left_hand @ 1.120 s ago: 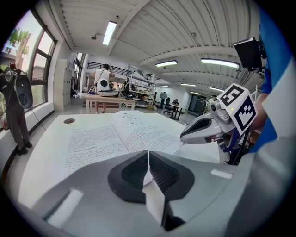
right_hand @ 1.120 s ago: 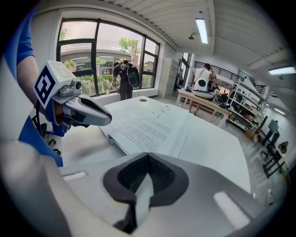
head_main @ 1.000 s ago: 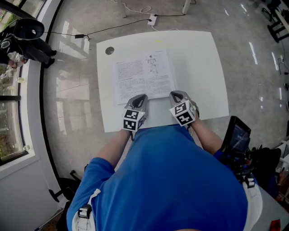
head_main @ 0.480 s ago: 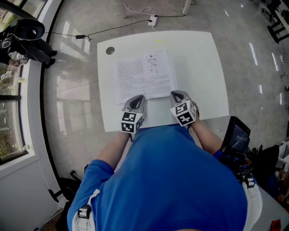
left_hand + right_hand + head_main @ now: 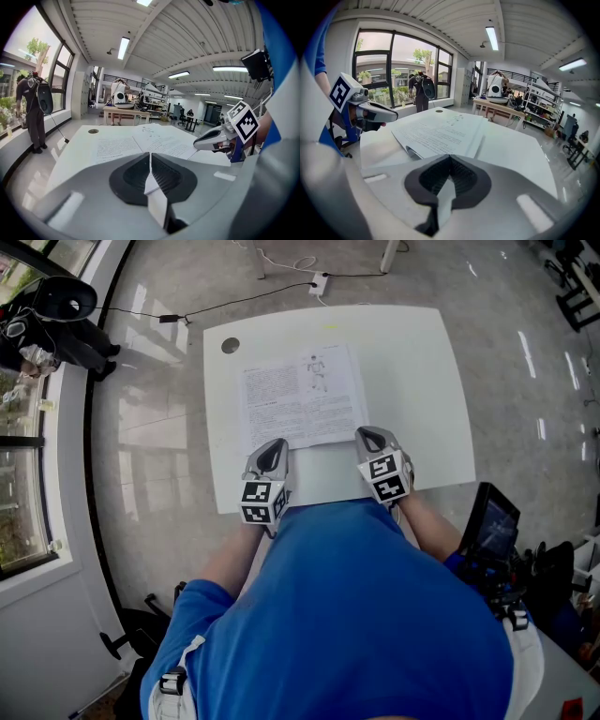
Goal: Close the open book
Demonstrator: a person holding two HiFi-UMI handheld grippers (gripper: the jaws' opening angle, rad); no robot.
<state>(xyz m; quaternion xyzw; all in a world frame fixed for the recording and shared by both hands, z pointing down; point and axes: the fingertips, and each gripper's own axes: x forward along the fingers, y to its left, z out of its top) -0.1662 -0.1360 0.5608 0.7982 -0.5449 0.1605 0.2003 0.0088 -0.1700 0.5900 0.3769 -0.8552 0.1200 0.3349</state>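
I am holding the left gripper (image 5: 273, 446) and right gripper (image 5: 368, 435) tilted down at the open book (image 5: 302, 395), near corners, jaws clenched empty.

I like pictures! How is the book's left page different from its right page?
The left page shows only print; the right page has a small drawing above its print. The left page lies nearer the round hole in the table, the right page farther. Both are white and lie open, face up.
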